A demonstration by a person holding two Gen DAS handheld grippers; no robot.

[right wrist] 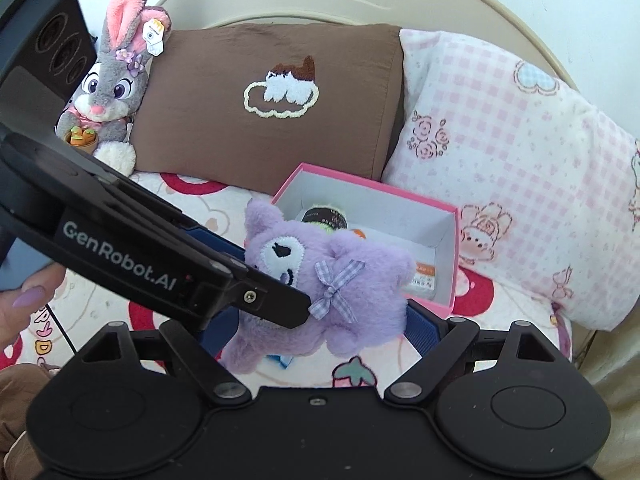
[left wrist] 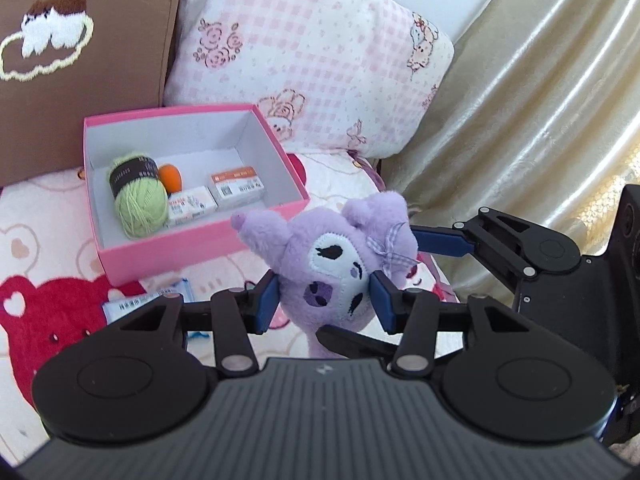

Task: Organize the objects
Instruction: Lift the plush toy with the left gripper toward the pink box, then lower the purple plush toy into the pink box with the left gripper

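Observation:
A purple plush toy [left wrist: 336, 264] with a checked bow is held above the bed. My left gripper [left wrist: 326, 300] is shut on its head, blue pads pressing both sides. In the right wrist view the plush [right wrist: 340, 280] sits between my right gripper's [right wrist: 320, 332] blue pads, which are wide apart and seem not to press it. The left gripper's finger [right wrist: 276, 300] reaches in from the left. An open pink box [left wrist: 192, 240] lies on the bed behind, holding green yarn [left wrist: 138, 196], an orange object [left wrist: 171, 178] and two small packets [left wrist: 236, 188].
A brown pillow [right wrist: 272, 100] and a pink checked pillow [right wrist: 500, 160] lean at the bed head. A grey rabbit plush [right wrist: 108, 84] sits at the far left. A blue-white packet [left wrist: 148, 300] lies on the printed blanket [left wrist: 48, 300]. A cream curtain [left wrist: 540, 120] hangs on the right.

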